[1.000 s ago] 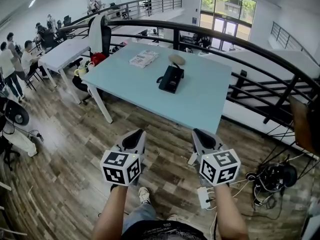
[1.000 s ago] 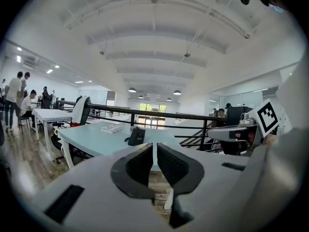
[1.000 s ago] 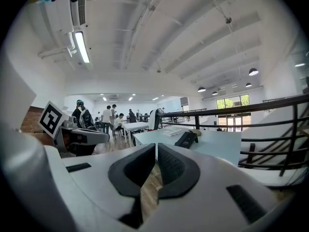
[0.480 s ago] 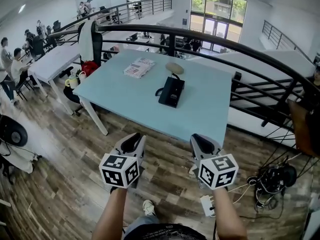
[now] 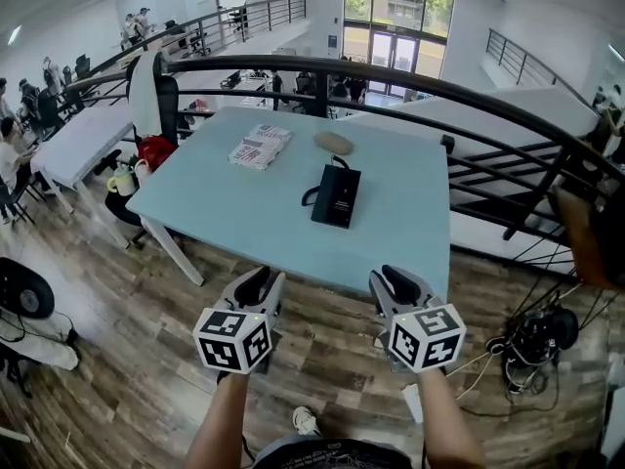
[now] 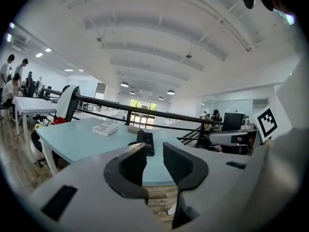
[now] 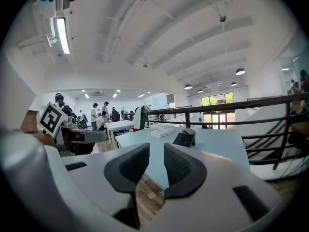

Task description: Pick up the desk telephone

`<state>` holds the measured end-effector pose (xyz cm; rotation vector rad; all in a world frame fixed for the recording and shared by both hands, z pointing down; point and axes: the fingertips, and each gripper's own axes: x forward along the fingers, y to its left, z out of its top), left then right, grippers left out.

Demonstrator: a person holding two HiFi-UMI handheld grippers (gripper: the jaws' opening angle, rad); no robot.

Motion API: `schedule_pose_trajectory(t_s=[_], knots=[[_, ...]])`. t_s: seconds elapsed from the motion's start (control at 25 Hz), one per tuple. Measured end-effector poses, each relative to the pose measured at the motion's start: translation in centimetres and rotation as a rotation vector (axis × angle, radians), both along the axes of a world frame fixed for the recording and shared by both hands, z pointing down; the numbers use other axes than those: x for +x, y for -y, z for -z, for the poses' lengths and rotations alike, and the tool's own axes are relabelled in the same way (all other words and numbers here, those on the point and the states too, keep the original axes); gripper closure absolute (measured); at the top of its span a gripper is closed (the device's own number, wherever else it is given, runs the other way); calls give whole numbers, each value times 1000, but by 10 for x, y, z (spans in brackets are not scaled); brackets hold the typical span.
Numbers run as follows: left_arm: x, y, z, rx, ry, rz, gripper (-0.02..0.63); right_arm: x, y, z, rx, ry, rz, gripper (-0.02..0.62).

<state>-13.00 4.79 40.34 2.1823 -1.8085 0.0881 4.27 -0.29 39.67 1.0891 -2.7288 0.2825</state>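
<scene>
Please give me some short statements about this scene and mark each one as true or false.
1. The black desk telephone lies on the light blue table. True.
2. A printed booklet lies on the table, left of the telephone in the head view. True.
3. The left gripper holds the telephone. False: its jaws, which have just been opening, stand slightly apart and empty, short of the telephone.
4. The right gripper has its jaws pressed together. False: they have just been opening, a gap shows, and nothing is between them.

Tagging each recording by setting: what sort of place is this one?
Probably an open-plan office, perhaps a mezzanine: a desk telephone on a light-blue table, people at a white desk to the left, a black railing behind.
</scene>
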Motion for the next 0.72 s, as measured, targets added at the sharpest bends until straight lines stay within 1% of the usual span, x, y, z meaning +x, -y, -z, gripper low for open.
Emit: schedule_pose_trajectory(t_s=[0.2, 0.36, 0.72], knots=[[-22, 19, -5, -6, -16, -45, 497, -24, 13, -1, -5, -2, -31, 496], [-36, 31, -11, -8, -17, -61, 485, -39, 23, -4, -2, -9, -45, 483], [-52, 72, -24, -26, -26, -92, 463, -56, 61, -13, -11, -2, -66, 459]])
